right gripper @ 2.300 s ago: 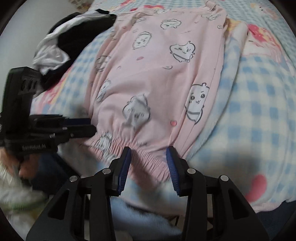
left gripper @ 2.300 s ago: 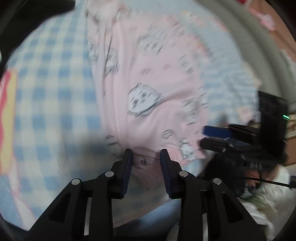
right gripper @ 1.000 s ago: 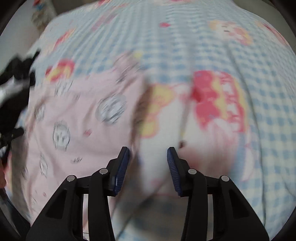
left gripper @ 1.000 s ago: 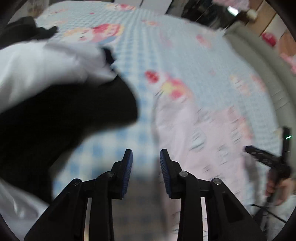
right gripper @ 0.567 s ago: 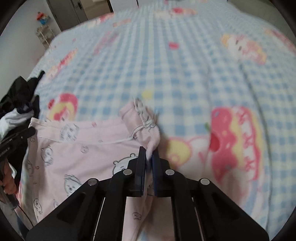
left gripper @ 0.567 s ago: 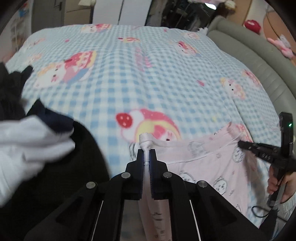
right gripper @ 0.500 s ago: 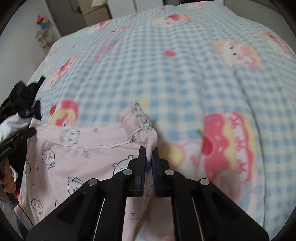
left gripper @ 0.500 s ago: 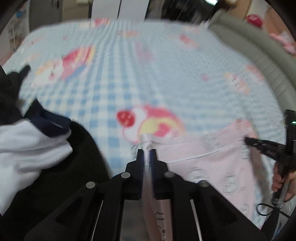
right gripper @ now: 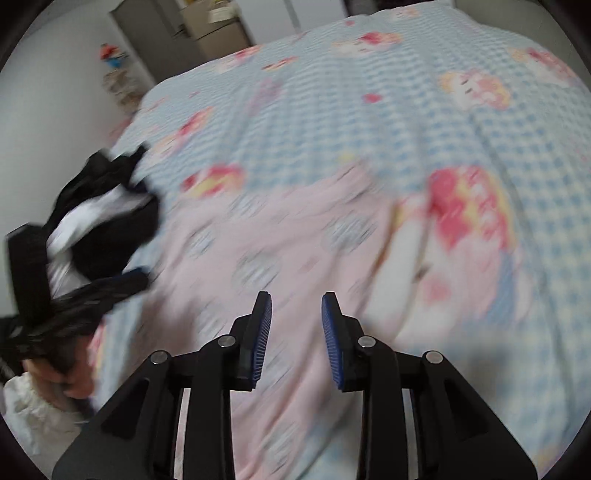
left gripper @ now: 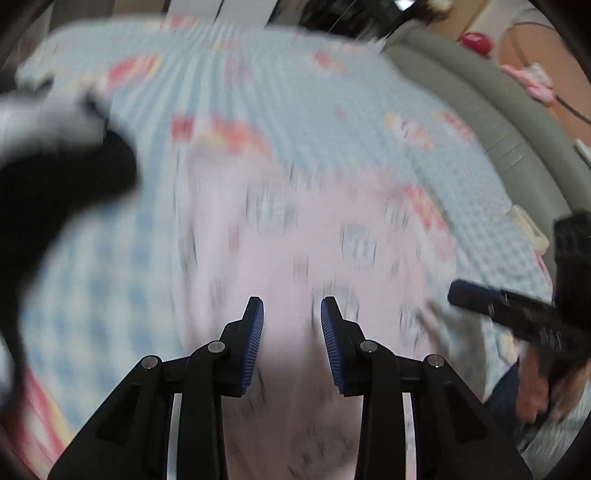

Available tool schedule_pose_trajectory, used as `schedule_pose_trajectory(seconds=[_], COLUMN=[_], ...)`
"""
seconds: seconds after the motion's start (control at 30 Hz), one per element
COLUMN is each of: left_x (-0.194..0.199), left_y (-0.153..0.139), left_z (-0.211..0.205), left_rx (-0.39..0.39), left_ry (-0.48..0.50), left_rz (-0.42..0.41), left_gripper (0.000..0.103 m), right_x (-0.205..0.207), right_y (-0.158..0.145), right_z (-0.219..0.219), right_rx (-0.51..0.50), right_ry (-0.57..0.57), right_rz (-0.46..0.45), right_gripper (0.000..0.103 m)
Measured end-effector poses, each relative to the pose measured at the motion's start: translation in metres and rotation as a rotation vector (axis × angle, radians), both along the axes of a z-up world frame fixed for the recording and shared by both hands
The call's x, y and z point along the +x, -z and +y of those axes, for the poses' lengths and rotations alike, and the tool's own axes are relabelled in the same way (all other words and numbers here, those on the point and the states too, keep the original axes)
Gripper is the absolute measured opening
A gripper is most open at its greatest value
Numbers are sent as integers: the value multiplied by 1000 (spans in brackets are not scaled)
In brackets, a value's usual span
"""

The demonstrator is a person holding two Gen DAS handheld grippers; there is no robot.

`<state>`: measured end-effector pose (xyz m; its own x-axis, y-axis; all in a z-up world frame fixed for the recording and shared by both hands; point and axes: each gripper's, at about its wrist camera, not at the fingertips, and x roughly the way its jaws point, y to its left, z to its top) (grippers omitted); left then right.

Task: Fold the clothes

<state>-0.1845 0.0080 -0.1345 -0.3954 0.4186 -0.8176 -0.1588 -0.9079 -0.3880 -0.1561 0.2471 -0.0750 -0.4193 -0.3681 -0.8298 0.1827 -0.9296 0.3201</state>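
Note:
Pink pyjama trousers (left gripper: 295,240) with a cartoon print lie flat on the blue checked bedspread (left gripper: 258,92), blurred by motion. My left gripper (left gripper: 291,314) hovers open over their near part with nothing between its fingers. In the right wrist view the same pink trousers (right gripper: 280,251) stretch across the bedspread (right gripper: 406,92). My right gripper (right gripper: 295,306) is open above them, empty. Each gripper shows in the other's view: the right one (left gripper: 524,317) at the right edge, the left one (right gripper: 74,295) at the left edge, both held by a hand.
A heap of black and white clothes (right gripper: 103,218) lies left of the trousers, also seen as a dark heap (left gripper: 55,192) in the left wrist view. A grey padded bed frame (left gripper: 498,110) runs along the right. A cabinet (right gripper: 184,22) stands beyond the bed.
Half a second ago both grippers were shut on the waistband corners of the pink trousers. Both have let go and opened, and have pulled back toward the near end.

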Motion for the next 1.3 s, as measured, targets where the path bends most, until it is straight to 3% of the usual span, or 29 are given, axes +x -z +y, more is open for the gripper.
schedule_pose_trajectory(seconds=[0.1, 0.23, 0.3, 0.37, 0.5, 0.57, 0.7, 0.8, 0.9, 1.07, 1.2, 1.3], left_x=[23, 58, 76, 92, 107, 117, 137, 152, 167, 173, 167, 175], left_y=[11, -6, -14, -16, 6, 8, 14, 18, 21, 11, 17, 6], left_z=[-3, -27, -36, -26, -8, -14, -25, -33, -40, -38, -37, -46], left_rx=[-58, 115, 173, 114, -40, -38, -36, -34, -23, 158, 320, 439], left_ry=[-10, -48, -60, -45, -65, -95, -156, -202, -242, -191, -161, -162], left_rz=[-54, -10, 10, 11, -73, -79, -90, -98, -99, -24, -53, 10], left_gripper=[34, 38, 41, 41, 41, 41, 41, 41, 39, 41, 41, 41], right_x=[32, 75, 87, 95, 116, 133, 153, 160, 165, 176, 176, 177], right_y=[33, 56, 51, 41, 36, 51, 43, 28, 33, 45, 41, 40], right_z=[-26, -40, -39, -42, -53, -48, -17, -13, -20, -19, -5, -3], right_rx=[1, 30, -42, -72, 32, 87, -63, -61, -53, -19, -29, -37], right_ry=[-25, -63, -57, -53, -75, -66, 26, 37, 27, 44, 94, 100], right_rz=[-86, -125, -127, -108, -63, -94, -124, -68, -87, -113, -89, -77], right_gripper=[30, 31, 34, 34, 34, 34, 34, 37, 37, 37, 39, 39])
